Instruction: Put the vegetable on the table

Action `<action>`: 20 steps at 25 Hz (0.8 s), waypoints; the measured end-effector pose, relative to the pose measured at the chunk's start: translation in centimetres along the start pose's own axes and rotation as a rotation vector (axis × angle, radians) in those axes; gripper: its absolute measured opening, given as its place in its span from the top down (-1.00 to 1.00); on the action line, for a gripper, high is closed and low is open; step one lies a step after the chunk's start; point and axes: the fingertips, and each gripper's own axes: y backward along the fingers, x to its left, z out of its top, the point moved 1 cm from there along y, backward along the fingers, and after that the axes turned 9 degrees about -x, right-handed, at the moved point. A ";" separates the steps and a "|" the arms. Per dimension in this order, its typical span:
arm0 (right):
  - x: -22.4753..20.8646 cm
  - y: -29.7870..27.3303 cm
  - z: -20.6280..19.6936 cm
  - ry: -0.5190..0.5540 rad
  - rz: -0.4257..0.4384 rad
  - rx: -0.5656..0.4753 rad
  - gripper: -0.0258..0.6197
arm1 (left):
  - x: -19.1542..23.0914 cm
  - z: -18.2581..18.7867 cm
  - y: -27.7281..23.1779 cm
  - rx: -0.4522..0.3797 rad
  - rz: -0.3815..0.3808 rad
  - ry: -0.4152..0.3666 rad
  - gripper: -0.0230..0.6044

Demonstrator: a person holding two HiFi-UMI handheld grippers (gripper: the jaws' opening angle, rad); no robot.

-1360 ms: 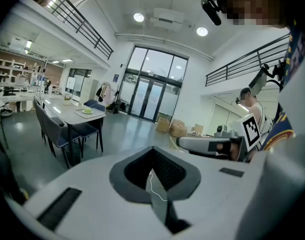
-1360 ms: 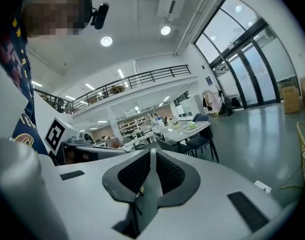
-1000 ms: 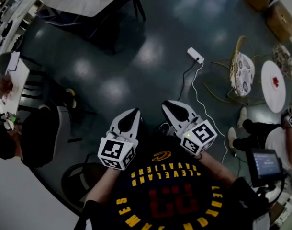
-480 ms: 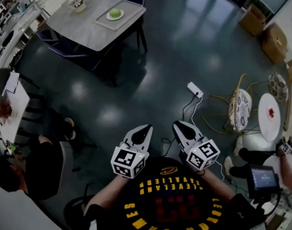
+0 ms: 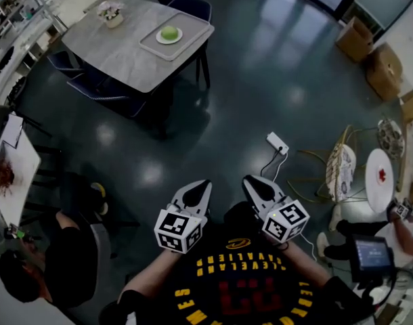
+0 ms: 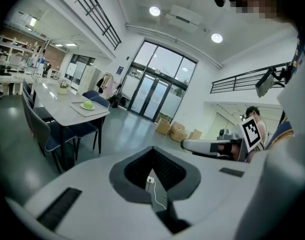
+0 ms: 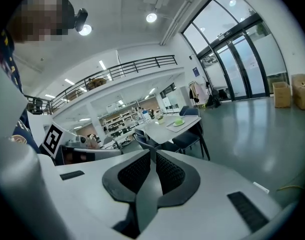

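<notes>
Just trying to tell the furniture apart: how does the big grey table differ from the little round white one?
Shape: the grey table is rectangular, the white table round.
Size: the grey table looks much larger than the white table.
Load: the grey table bears a tray with a green vegetable on a plate, plus flowers; the white table bears only a small red thing.
Both stand on the dark glossy floor.

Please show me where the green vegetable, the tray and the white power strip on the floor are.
green vegetable (image 5: pixel 169 32): head view, on its rounded top.
tray (image 5: pixel 195 35): head view, bare right part of its surface.
white power strip (image 5: pixel 277 143): head view, middle of its body.
</notes>
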 end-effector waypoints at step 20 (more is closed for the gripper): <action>-9.8 -15.7 4.8 -0.070 0.146 0.062 0.79 | 9.5 6.0 -12.3 -0.005 0.161 0.002 0.93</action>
